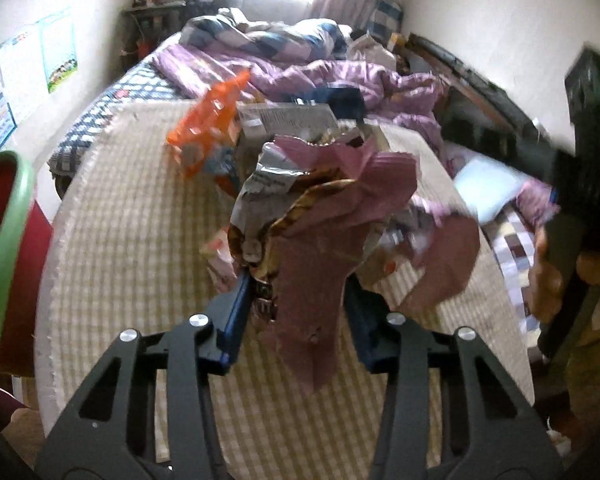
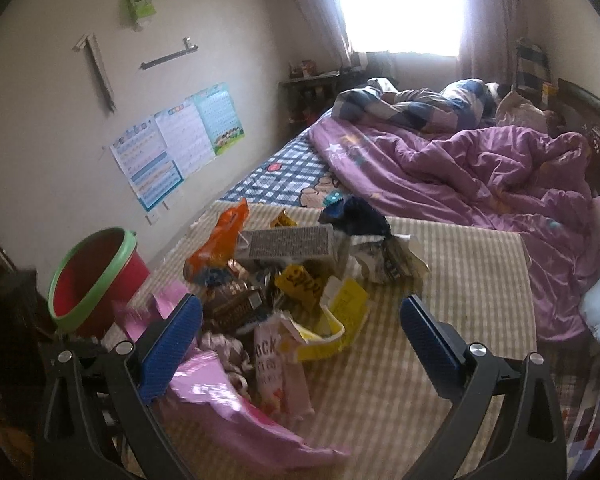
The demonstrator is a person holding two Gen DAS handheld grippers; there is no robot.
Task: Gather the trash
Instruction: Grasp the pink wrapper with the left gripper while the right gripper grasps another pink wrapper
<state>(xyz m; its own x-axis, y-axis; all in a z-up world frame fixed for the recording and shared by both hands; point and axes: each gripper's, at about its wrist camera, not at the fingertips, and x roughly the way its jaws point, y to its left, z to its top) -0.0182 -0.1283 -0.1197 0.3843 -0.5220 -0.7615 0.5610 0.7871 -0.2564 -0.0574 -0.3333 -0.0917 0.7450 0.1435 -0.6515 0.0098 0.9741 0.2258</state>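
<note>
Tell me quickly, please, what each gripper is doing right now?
Left gripper: closed on a pink wrapper.
Right gripper: open, holding nothing.

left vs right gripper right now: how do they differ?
The left gripper has its jaws closed on a crumpled pink wrapper; the right gripper stands wide open and holds nothing. The left one's wrapper rises out of its jaws, while the right hovers over the trash pile on the checked mat. Both have blue pads and black arms.
</note>
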